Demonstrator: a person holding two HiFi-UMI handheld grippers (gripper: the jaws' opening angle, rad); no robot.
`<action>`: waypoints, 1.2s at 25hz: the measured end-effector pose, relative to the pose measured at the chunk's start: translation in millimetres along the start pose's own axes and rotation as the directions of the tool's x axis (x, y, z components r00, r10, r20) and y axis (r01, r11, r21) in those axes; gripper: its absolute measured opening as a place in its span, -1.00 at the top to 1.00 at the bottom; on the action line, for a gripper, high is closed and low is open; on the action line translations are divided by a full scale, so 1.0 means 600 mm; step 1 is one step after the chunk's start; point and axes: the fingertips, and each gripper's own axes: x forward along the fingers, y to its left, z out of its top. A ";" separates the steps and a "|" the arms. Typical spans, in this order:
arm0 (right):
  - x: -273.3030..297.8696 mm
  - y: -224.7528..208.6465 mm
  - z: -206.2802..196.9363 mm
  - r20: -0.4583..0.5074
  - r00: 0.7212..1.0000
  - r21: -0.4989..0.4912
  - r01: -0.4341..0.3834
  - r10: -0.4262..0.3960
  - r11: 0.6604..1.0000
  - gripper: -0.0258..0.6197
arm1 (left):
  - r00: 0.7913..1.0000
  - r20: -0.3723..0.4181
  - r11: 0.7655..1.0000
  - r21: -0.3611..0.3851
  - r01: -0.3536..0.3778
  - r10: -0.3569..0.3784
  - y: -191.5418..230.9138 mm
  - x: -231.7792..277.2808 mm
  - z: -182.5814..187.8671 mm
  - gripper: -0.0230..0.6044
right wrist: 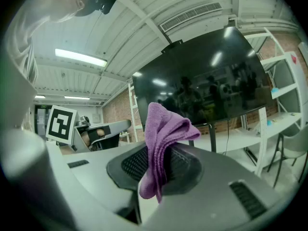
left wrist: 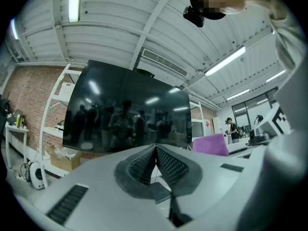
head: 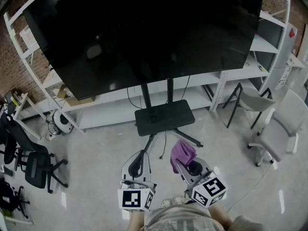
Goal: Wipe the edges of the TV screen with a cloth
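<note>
Now, right hand-held gripper [right wrist: 161,160]: clamps purple cloth [right wrist: 166,126].
Left hand-held gripper [left wrist: 156,153]: closed, empty.
Risk: thin pinch, cloth may slip at TV screen [head: 144,32] edge.

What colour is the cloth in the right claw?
Purple cloth, clearest in the right gripper view.

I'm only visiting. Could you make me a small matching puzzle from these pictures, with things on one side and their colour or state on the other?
Things:
1. cloth
2. TV screen
3. left hand-held gripper
4. chair

Colour or state:
A. shut, empty
B. purple, clamped in the right hand-held gripper
C. black, on a stand
D. grey, on the floor

Pairs: 1-B, 2-C, 3-A, 4-D
</note>
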 end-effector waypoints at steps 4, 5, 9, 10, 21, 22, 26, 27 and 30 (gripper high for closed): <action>-0.006 0.012 -0.008 -0.002 1.000 -0.003 -0.008 0.008 1.000 0.73 | 1.000 -0.001 1.000 -0.015 -0.008 0.007 0.011 -0.004 -0.004 0.88; -0.006 0.014 -0.009 -0.004 1.000 -0.002 -0.010 0.010 1.000 0.73 | 1.000 -0.002 1.000 -0.017 -0.008 0.008 0.013 -0.005 -0.005 0.88; -0.006 0.031 -0.015 -0.008 0.999 0.008 -0.033 0.033 0.999 0.73 | 1.000 -0.012 0.999 -0.045 0.002 -0.002 0.021 -0.009 -0.020 0.88; -0.006 0.037 -0.016 -0.009 0.999 0.006 -0.038 0.038 0.999 0.73 | 1.000 -0.016 0.998 -0.056 0.002 -0.003 0.023 -0.010 -0.024 0.88; 0.001 0.074 -0.024 -0.013 0.998 -0.050 0.054 -0.054 0.997 0.73 | 0.996 -0.041 0.988 -0.131 0.077 -0.083 0.069 -0.003 -0.071 0.88; -0.001 0.067 -0.022 -0.012 0.997 -0.060 0.075 -0.076 0.995 0.72 | 0.995 -0.043 0.987 -0.131 0.088 -0.094 0.069 0.005 -0.076 0.88; -0.018 0.016 -0.020 -0.008 0.986 -0.079 0.164 -0.165 0.983 0.72 | 0.990 -0.034 0.982 -0.143 0.127 -0.133 0.053 0.053 -0.081 0.88; -0.027 0.000 -0.022 -0.003 0.981 -0.073 0.192 -0.192 0.979 0.72 | 0.987 -0.026 0.979 -0.137 0.151 -0.156 0.041 0.067 -0.079 0.88; -0.050 -0.067 -0.028 0.025 0.963 -0.042 0.271 -0.270 0.962 0.72 | 0.975 -0.001 0.970 -0.099 0.223 -0.224 -0.005 0.111 -0.073 0.88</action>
